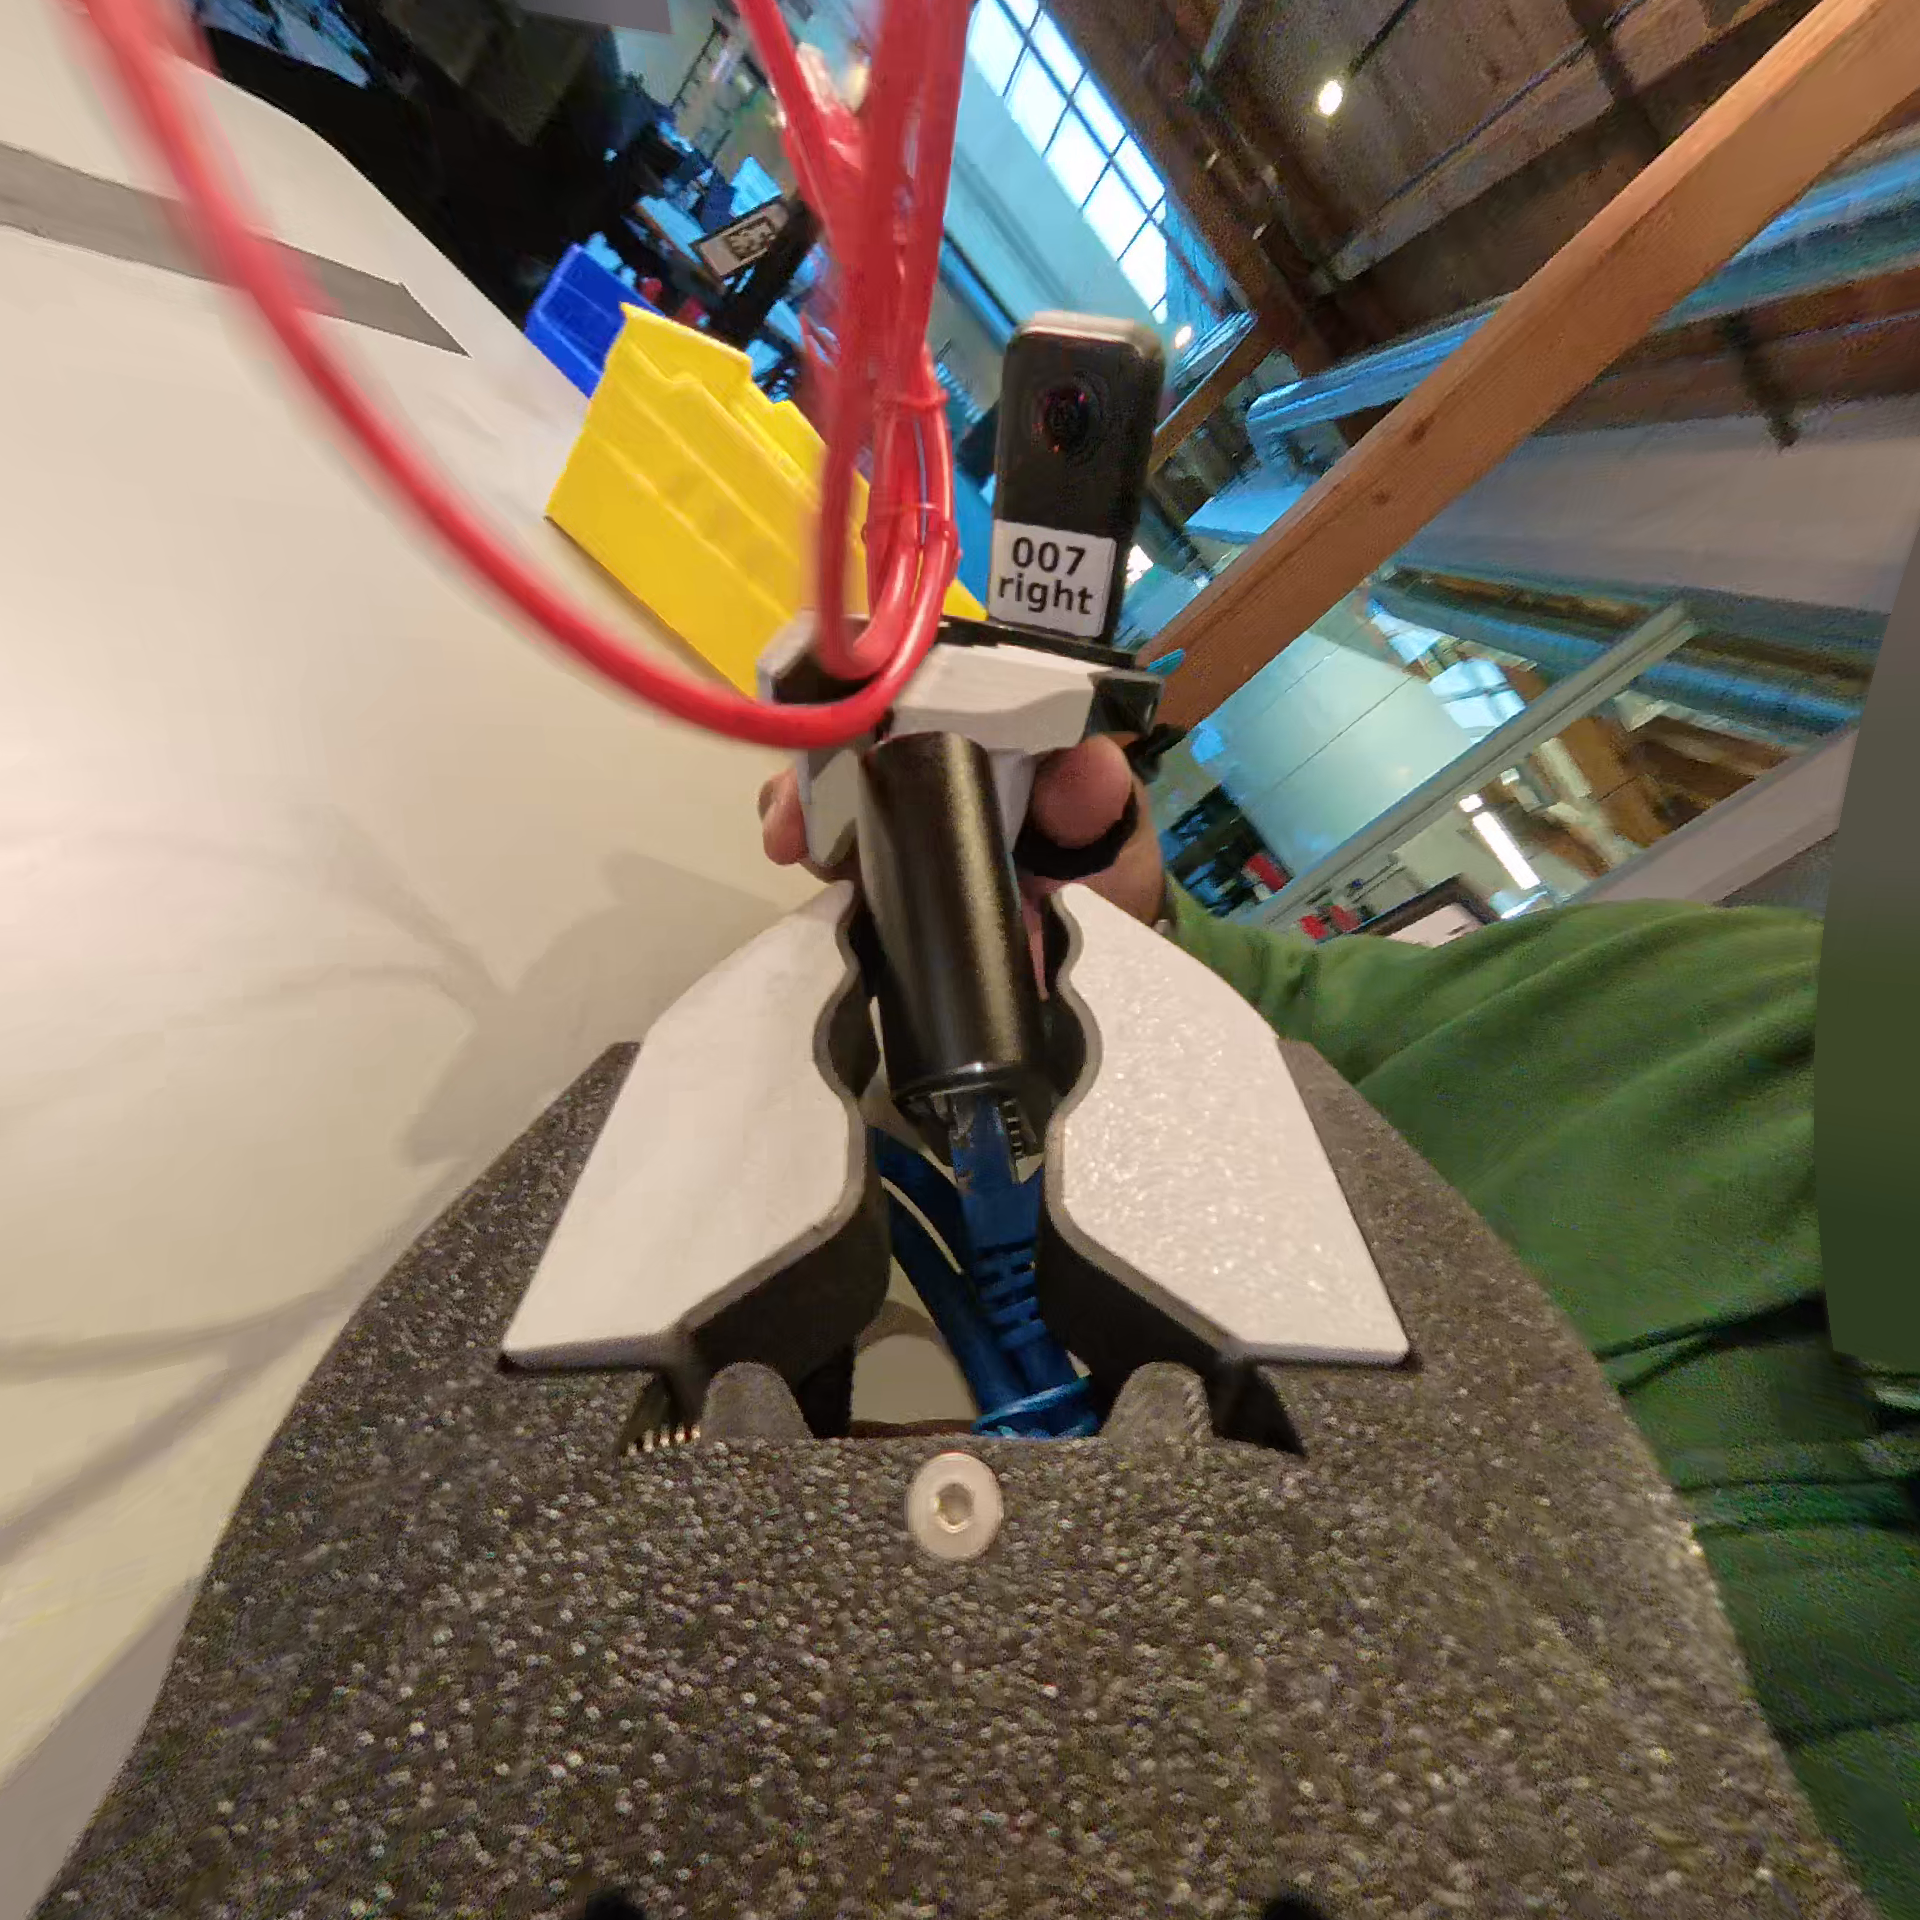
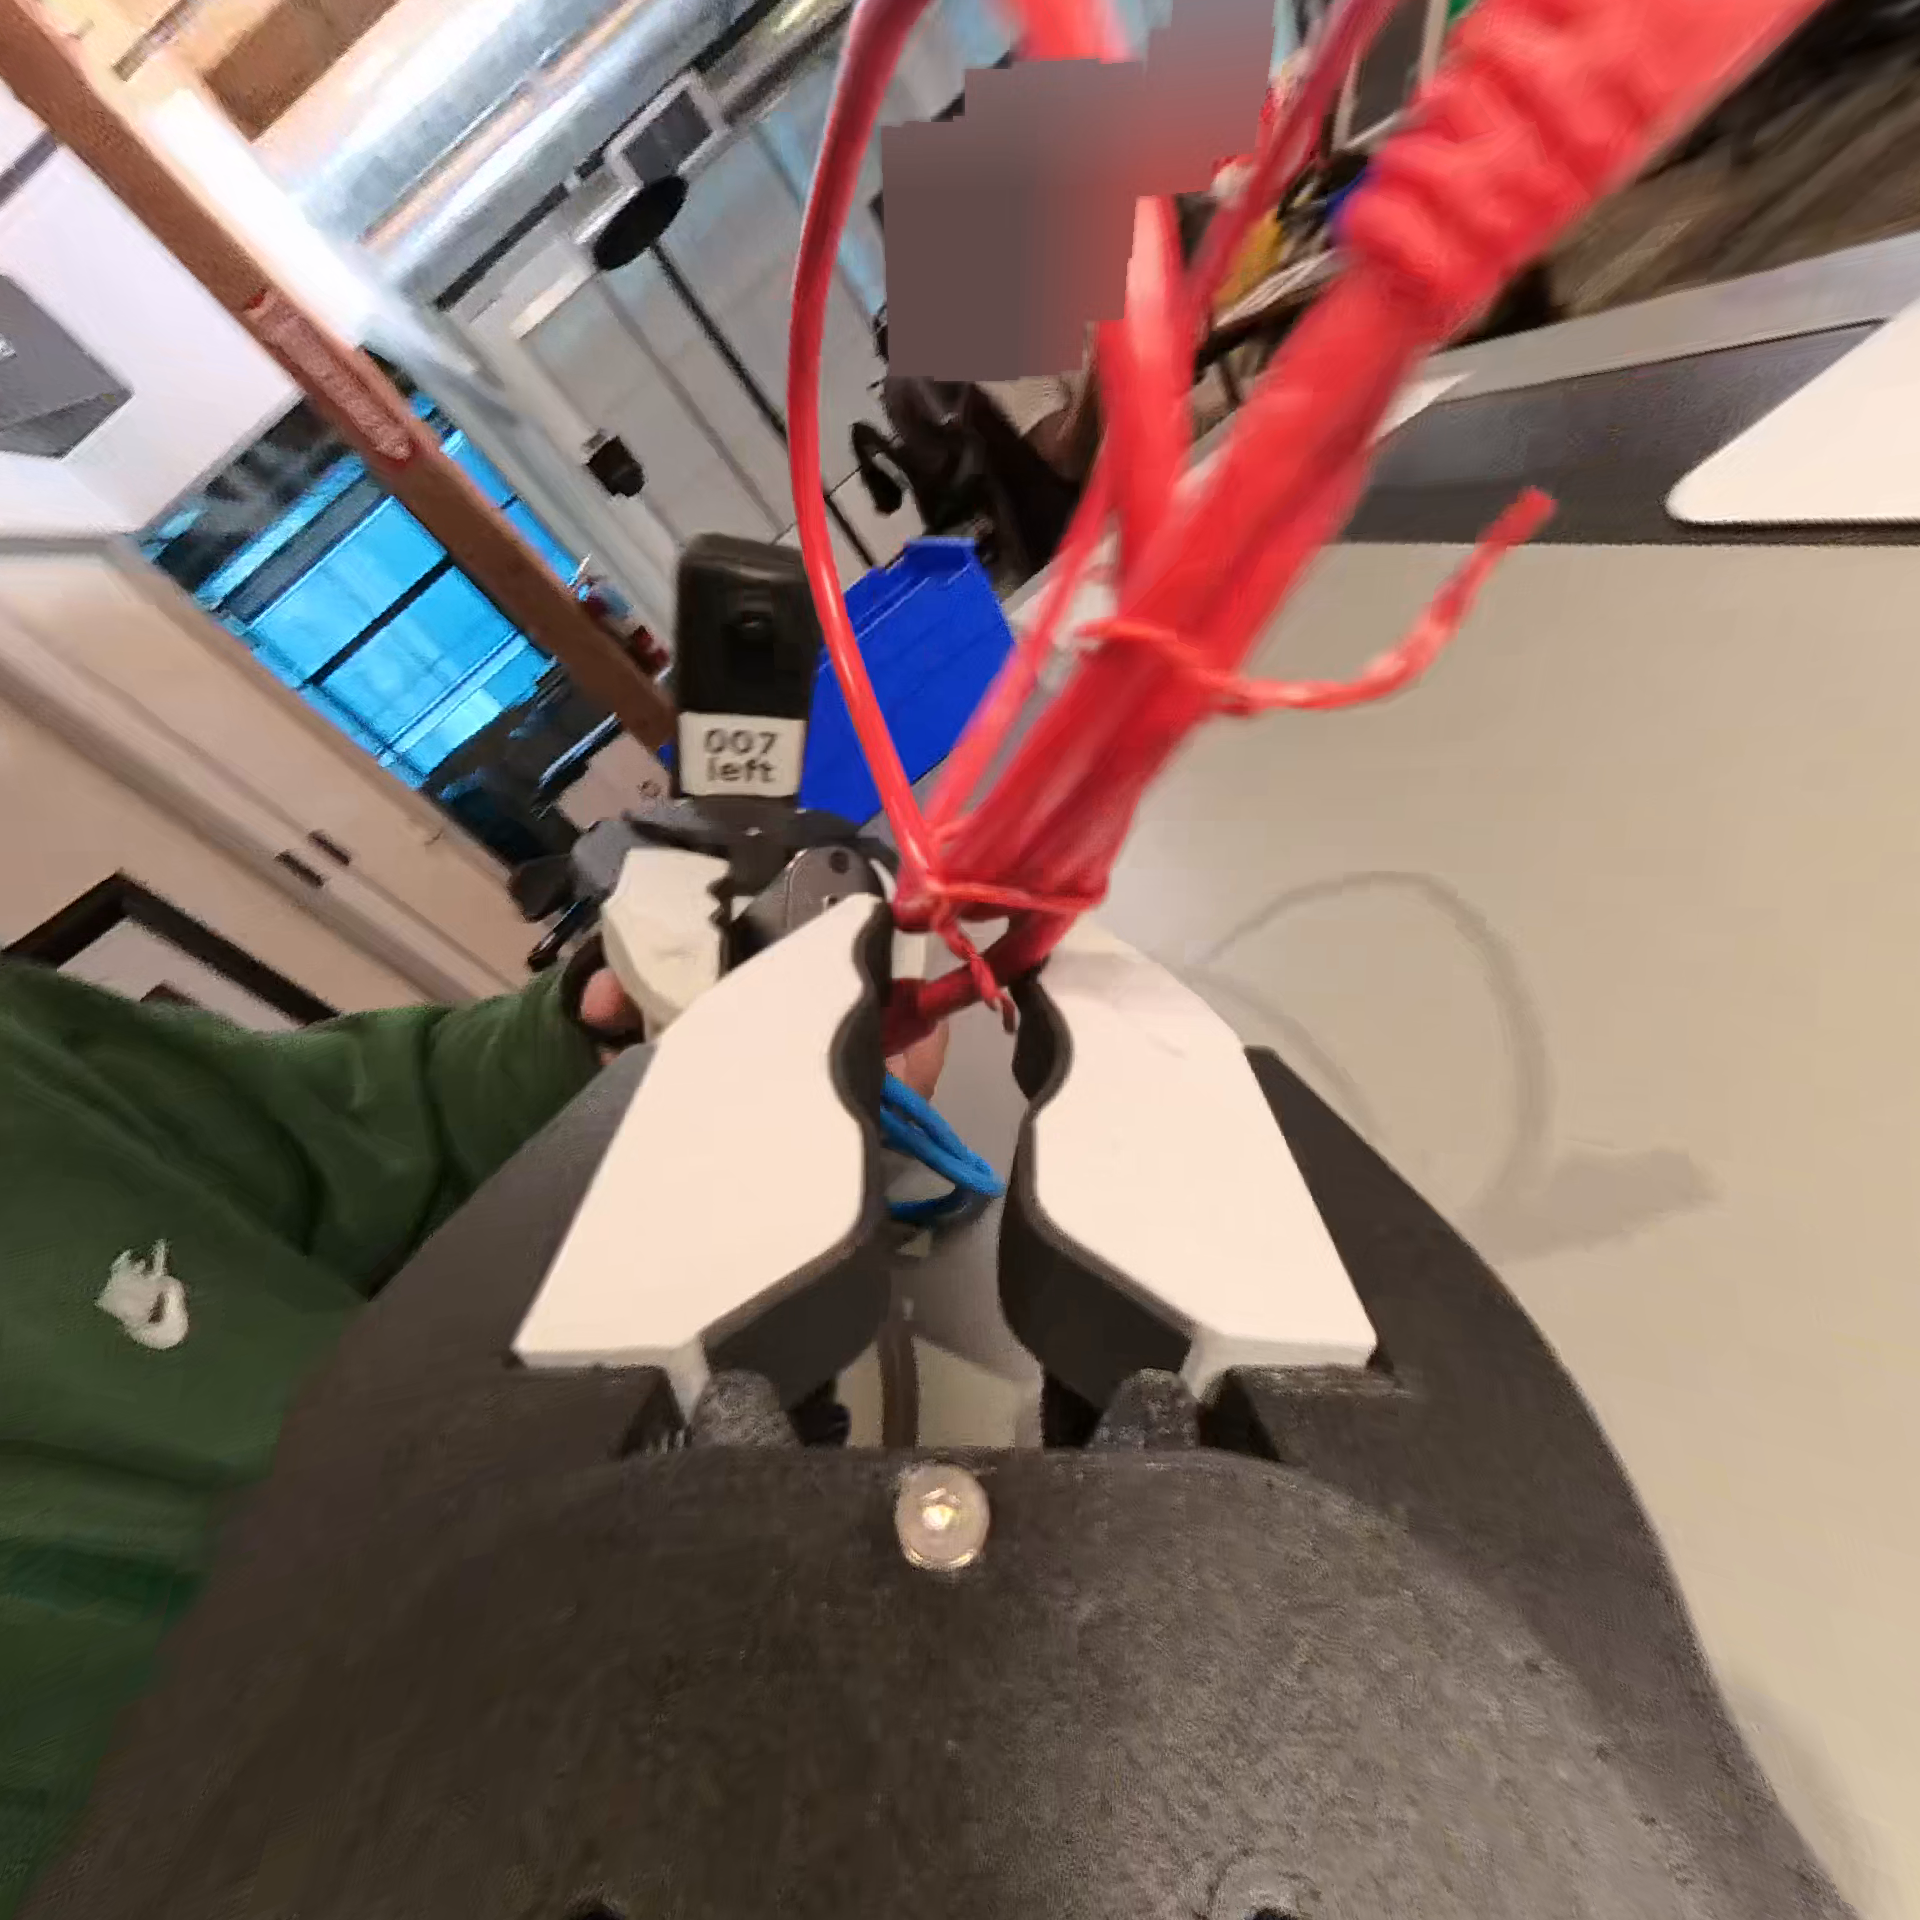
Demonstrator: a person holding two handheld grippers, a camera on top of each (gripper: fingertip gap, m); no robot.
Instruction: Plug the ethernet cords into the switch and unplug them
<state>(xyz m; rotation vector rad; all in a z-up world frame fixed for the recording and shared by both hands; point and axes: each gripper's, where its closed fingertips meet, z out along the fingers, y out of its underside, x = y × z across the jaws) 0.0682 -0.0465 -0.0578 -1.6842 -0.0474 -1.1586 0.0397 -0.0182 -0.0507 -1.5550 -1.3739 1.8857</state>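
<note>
Left gripper pinching blue cord, right gripper clamped on red bundle, both lifted off table, probably sorting plugs; switch unseen.

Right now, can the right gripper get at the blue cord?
Probably not: the right gripper is shut on the red cord, and the blue cord sits between the left gripper's fingers. It would need to release first.
</note>
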